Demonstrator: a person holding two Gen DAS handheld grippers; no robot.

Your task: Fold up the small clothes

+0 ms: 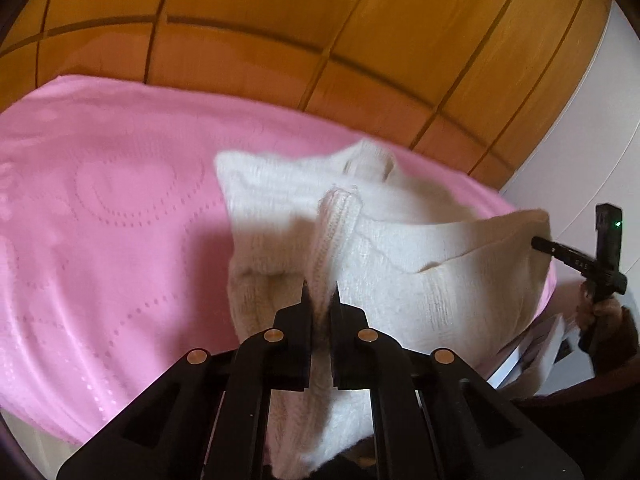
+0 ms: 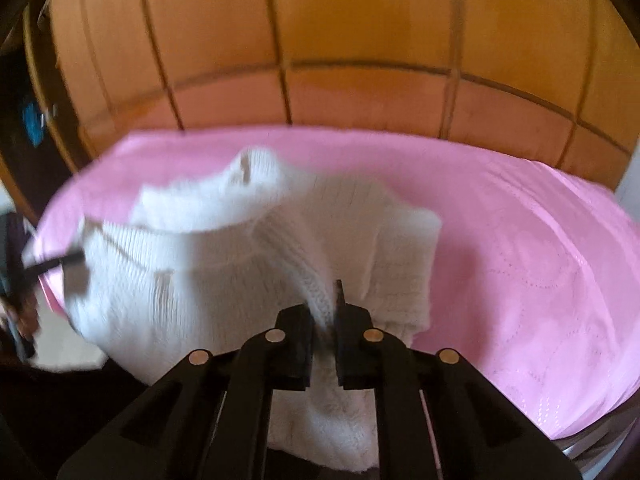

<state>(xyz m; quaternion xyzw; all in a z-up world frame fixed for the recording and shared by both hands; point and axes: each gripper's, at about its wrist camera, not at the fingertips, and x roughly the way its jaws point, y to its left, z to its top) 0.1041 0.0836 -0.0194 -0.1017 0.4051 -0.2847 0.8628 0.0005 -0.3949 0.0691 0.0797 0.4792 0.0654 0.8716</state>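
— Where writing is looked for, can any be read?

— Only small pale marks are seen on the black bar of the right gripper (image 1: 560,254) at the right of the left wrist view, and they are too small to be read with certainty. A green light is shown on that device. No label is seen on the sweater (image 1: 400,272).

— How is the room around the work laid out?

— A pink embossed cover (image 1: 100,220) is spread over the surface, with heart shapes pressed into it. Its far edge is met by an orange-brown panelled wall (image 1: 320,20). Much bare pink is left to the left of the garment in the left wrist view, and to the right of it in the right wrist view (image 2: 540,260).

— And the garment itself?

— A cream knitted sweater (image 2: 200,280) is seen partly raised off the cover, its ribbed collar toward the wall. A ribbed fold is pinched by the left gripper (image 1: 320,300), whose jaws are clamped together on the knit. Another ribbed fold is clamped likewise by the right gripper (image 2: 322,304). The right wrist view is blurred.
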